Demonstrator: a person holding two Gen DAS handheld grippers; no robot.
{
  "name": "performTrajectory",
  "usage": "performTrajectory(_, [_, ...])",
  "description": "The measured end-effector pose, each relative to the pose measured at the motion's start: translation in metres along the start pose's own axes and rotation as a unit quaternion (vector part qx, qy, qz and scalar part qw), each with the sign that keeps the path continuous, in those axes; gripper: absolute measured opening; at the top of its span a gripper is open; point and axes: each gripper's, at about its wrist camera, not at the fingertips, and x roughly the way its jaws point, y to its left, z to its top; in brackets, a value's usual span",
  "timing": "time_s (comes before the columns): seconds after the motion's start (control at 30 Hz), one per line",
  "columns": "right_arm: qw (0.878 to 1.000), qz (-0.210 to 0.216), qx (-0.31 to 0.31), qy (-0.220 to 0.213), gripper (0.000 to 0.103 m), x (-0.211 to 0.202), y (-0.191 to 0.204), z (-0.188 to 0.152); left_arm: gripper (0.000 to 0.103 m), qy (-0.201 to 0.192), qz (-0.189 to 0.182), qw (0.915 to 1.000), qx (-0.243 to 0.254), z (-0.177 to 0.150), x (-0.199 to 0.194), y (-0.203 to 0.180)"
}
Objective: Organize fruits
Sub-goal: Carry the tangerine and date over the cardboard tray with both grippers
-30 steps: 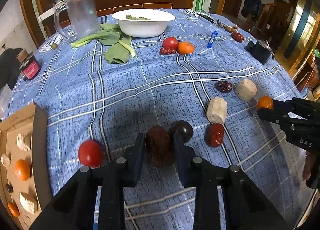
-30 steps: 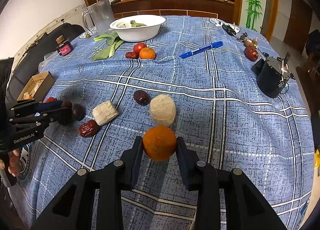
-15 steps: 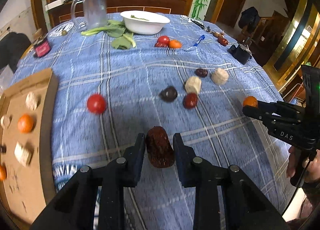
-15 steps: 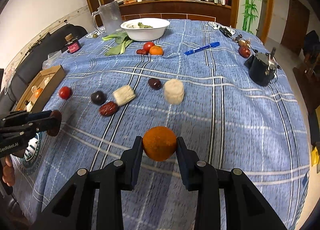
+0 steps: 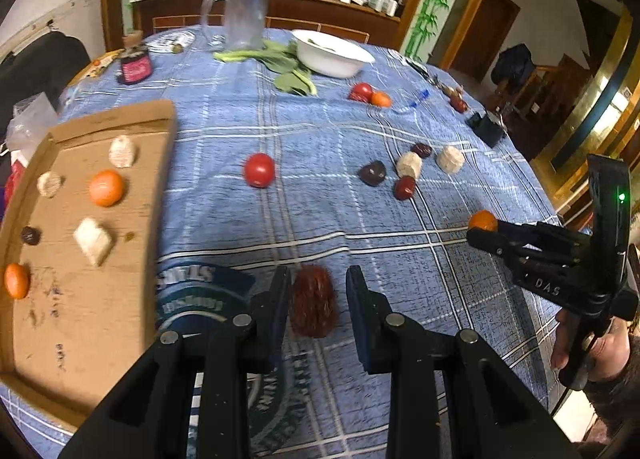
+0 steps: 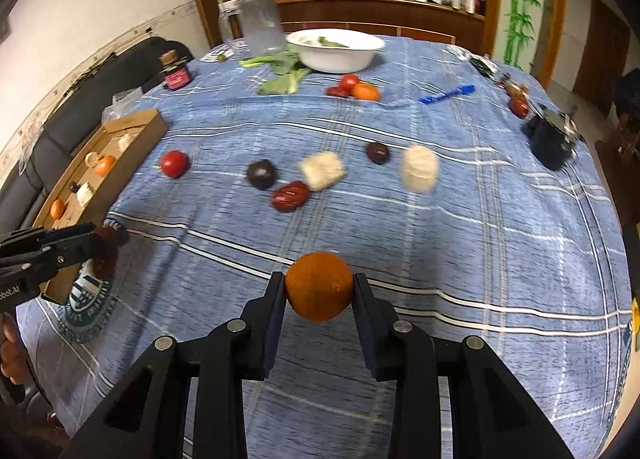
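The left claw is pinching a dark red wrinkled date between its two pads, jaws drawn in narrow around it, and is carrying it above the blue plaid cloth of the desk, just to the right of the cardboard box. The date is sitting with its long axis running away from the camera, along the fingers, one end pointing back toward the claw's body. The right claw is gripping a small orange (round, so no long axis to speak of), its pads pressing on both flanks of the fruit, which is hanging over the near part of the desk. In the left wrist view that same claw is showing at the right edge with the orange at its tip and a hand behind it. The cardboard box is lying open on the left edge of the desk and is holding two oranges, three pale chunky pieces and one small dark fruit. Out on the cloth a red tomato is lying alone, and farther right a cluster is sitting close together: a dark plum, a red date, two pale chunks and another dark fruit. A white bowl at the far side is holding a green leaf, with more greens lying beside it.
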Motion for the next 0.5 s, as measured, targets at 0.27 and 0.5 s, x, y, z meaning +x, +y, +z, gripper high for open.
performTrajectory(0.27, [1.000, 0.010, -0.021, 0.007, 0.036, 0.011, 0.037, 0.011, 0.027, 0.022, 0.002, 0.9997, -0.009, -0.004, -0.012, 0.026])
performTrajectory(0.5, [0.999, 0.006, -0.027, 0.021, 0.036, 0.019, 0.042, 0.005, 0.028, 0.052, 0.004, 0.9985, 0.015, -0.003, 0.026, 0.005])
